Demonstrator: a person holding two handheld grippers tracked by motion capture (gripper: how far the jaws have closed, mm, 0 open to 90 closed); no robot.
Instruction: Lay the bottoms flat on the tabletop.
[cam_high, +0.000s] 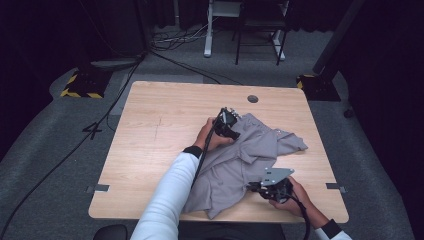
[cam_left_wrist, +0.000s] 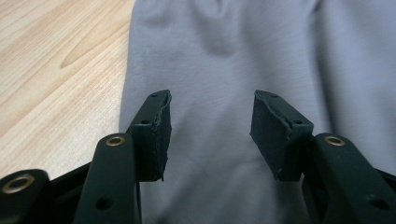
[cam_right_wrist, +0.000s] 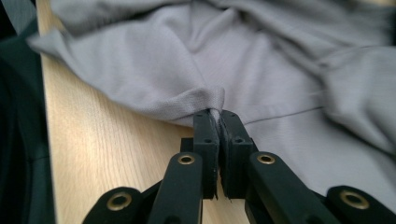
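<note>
A grey shirt lies crumpled on the right half of the wooden table. My left gripper hovers at the shirt's far left edge. In the left gripper view its jaws stand apart over smooth grey cloth, and the pads pinch nothing. My right gripper sits at the shirt's near right edge. In the right gripper view its jaws are pressed together on a raised fold of the shirt's hem.
The table's front edge runs close below the right gripper. A round grommet hole sits near the table's far edge. Bare wood lies left of the shirt. Cables and chair legs are on the floor beyond the table.
</note>
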